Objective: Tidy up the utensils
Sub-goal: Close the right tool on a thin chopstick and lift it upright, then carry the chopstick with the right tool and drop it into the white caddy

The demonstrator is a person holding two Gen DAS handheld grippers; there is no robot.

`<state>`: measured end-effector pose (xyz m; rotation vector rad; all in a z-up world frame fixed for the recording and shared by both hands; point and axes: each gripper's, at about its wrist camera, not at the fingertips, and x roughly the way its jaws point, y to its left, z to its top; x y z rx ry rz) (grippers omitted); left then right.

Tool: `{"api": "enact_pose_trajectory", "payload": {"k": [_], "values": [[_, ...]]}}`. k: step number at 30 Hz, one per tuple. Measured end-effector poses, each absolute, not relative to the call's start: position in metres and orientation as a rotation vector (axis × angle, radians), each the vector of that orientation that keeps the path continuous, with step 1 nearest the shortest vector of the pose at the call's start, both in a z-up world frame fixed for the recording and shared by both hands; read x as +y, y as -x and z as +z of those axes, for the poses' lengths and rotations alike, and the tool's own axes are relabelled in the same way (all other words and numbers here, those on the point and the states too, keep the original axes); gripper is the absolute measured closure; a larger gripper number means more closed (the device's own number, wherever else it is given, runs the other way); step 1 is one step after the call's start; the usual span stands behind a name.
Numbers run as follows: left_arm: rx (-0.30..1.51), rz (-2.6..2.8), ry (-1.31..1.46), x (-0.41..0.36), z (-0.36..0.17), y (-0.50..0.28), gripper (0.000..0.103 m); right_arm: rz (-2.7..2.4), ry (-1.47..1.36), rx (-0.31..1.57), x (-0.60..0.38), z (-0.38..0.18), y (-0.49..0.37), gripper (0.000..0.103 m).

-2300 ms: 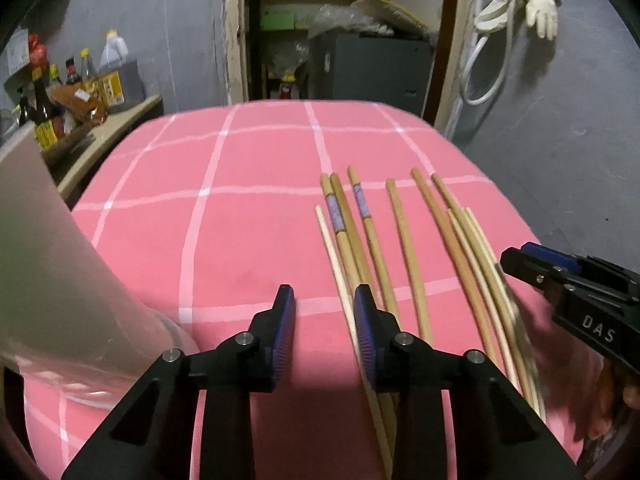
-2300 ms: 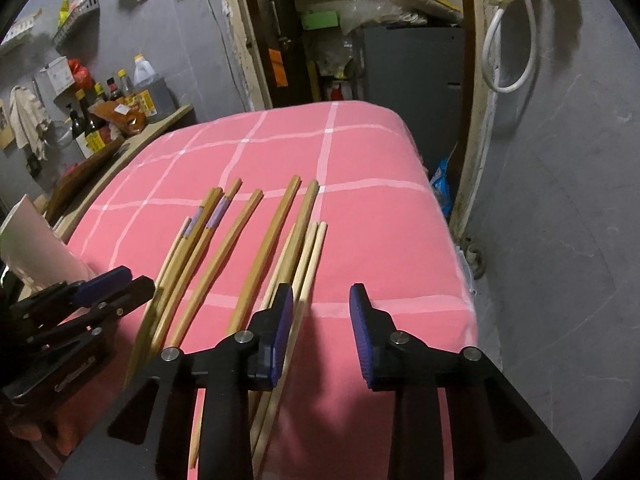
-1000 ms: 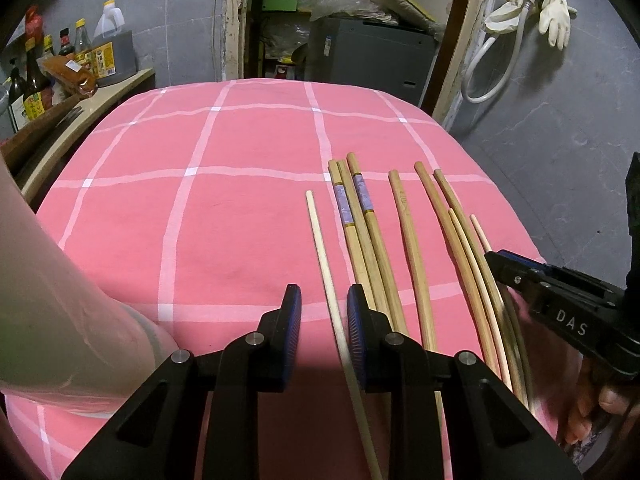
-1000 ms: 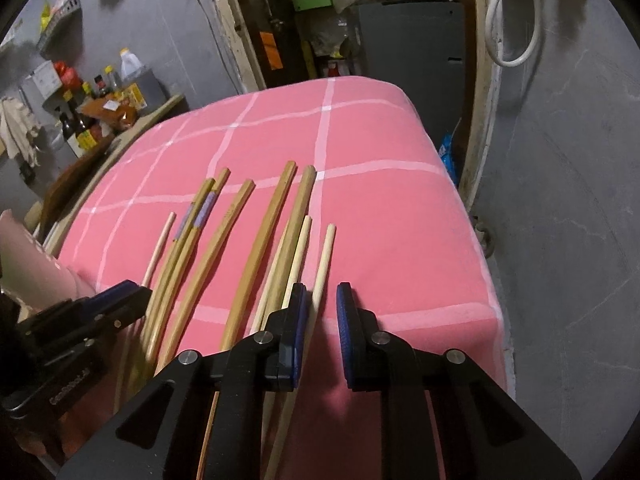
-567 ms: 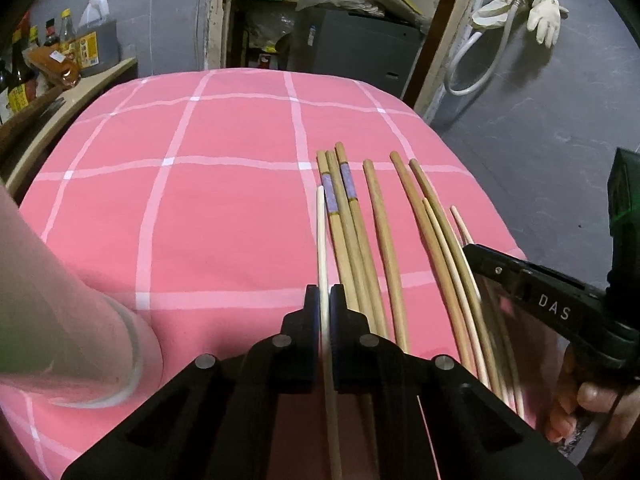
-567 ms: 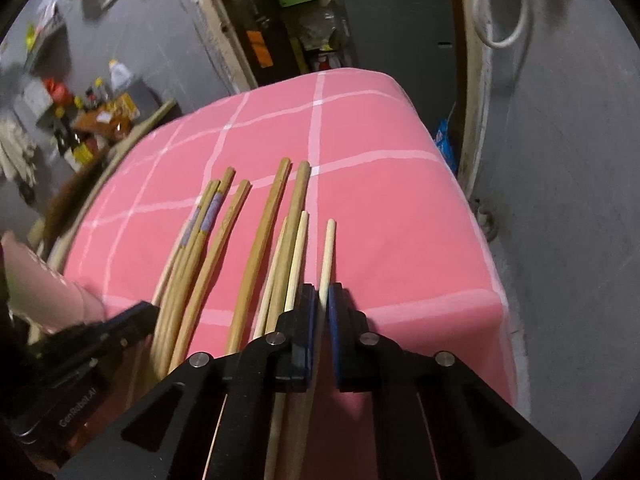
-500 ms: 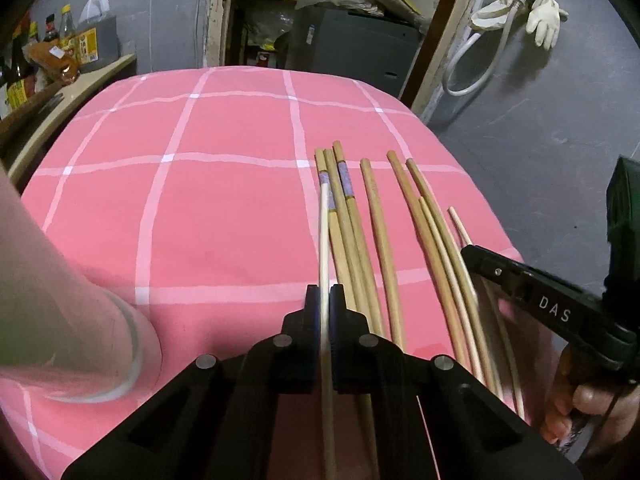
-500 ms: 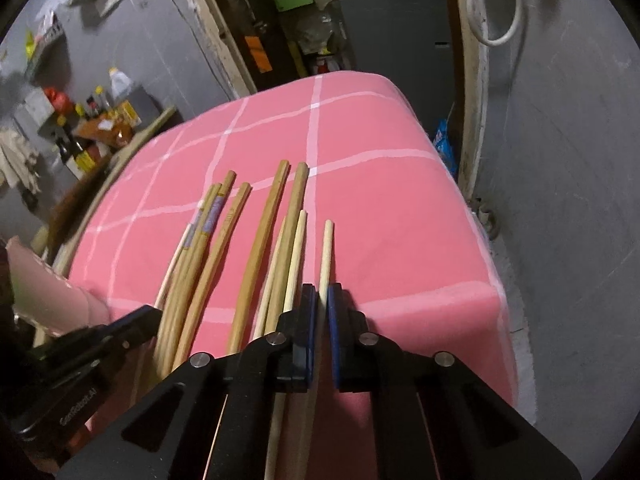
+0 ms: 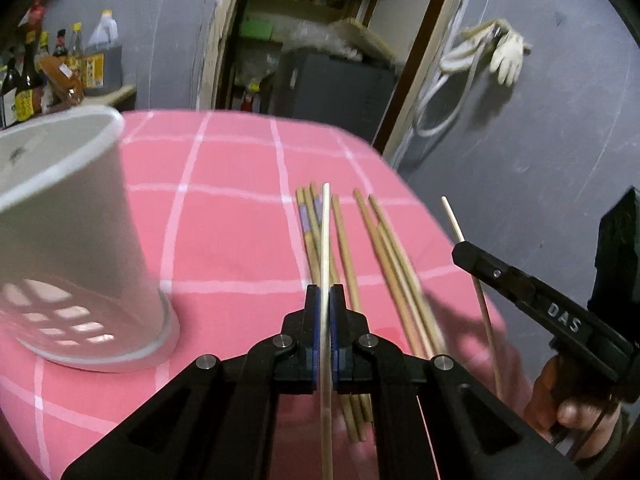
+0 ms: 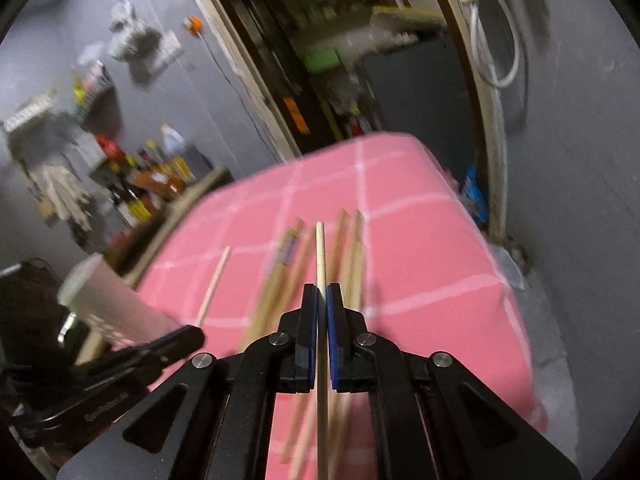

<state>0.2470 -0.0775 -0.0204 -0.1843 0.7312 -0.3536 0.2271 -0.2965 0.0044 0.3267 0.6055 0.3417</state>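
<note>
With each hand-held gripper clamped on one pale chopstick, left (image 9: pixel 325 332) and right (image 10: pixel 322 334), tip both upright over the holder (image 9: pixel 68 216) at frame left.

The room is dim, and the light seems to fall from above and in front. The pink cloth (image 9: pixel 224 216) takes most of it, while the grey walls go dark toward the round fisheye rim, where the doorframe bows. The left view is fairly sharp, though the cup (image 9: pixel 68 236) and the near chopsticks (image 9: pixel 400 272) smear. The right view is streaked all over with motion blur; only its claw (image 10: pixel 322 308) and the pale stick (image 10: pixel 320 256) it grips stay crisp. Soft shadow pools by the cup's base.
</note>
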Motion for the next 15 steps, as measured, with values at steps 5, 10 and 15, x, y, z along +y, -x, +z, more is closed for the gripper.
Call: {"api": "enact_pose_trajectory", "payload": {"k": [5, 10, 15], "values": [[0.584, -0.351, 0.225, -0.062, 0.006, -0.228, 0.1, 0.418, -0.327, 0.411, -0.274, 0.035, -0.206, 0.1], [0.434, -0.33, 0.246, -0.035, 0.042, -0.211, 0.1, 0.512, -0.331, 0.275, -0.241, 0.066, -0.2, 0.1], [0.334, -0.269, 0.277, 0.011, 0.078, -0.204, 0.1, 0.608, -0.35, 0.205, -0.196, 0.09, -0.209, 0.1]]}}
